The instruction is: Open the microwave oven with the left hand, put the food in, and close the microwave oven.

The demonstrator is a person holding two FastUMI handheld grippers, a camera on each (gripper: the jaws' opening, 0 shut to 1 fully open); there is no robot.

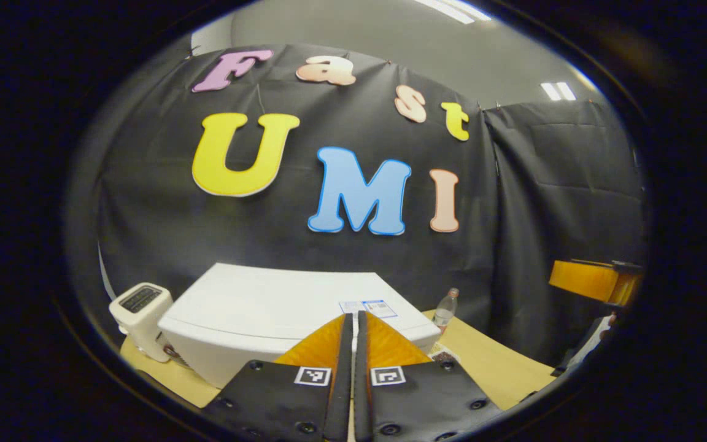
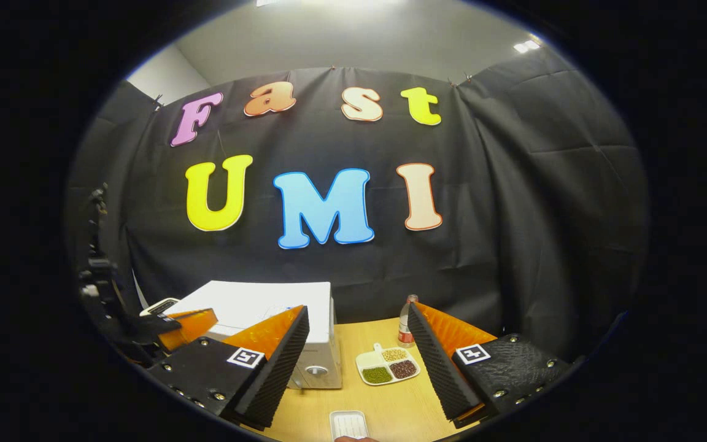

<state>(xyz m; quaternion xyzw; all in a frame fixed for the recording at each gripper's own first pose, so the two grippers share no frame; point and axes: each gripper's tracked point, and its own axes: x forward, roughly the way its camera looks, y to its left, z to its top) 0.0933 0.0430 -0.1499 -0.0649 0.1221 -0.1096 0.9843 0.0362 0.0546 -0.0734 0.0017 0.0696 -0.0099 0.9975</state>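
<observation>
left gripper (image 1: pixel 353 344): wearing black finger plates with orange wedge backs, dark foam pads, a square black-and-white marker on each plate, round screws along the edges
right gripper (image 2: pixel 359 350): showing ribbed black foam pads, orange wedge backs, black textured plates, square markers, round screws

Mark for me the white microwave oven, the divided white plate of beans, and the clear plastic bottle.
White box-shaped microwave oven (image 1: pixel 267 304): left gripper view, on its flat top.
Divided white plate of beans (image 2: pixel 388 366): right gripper view, on its centre ridge.
Clear plastic bottle with a red label (image 2: pixel 407 325): right gripper view, on its body.
</observation>
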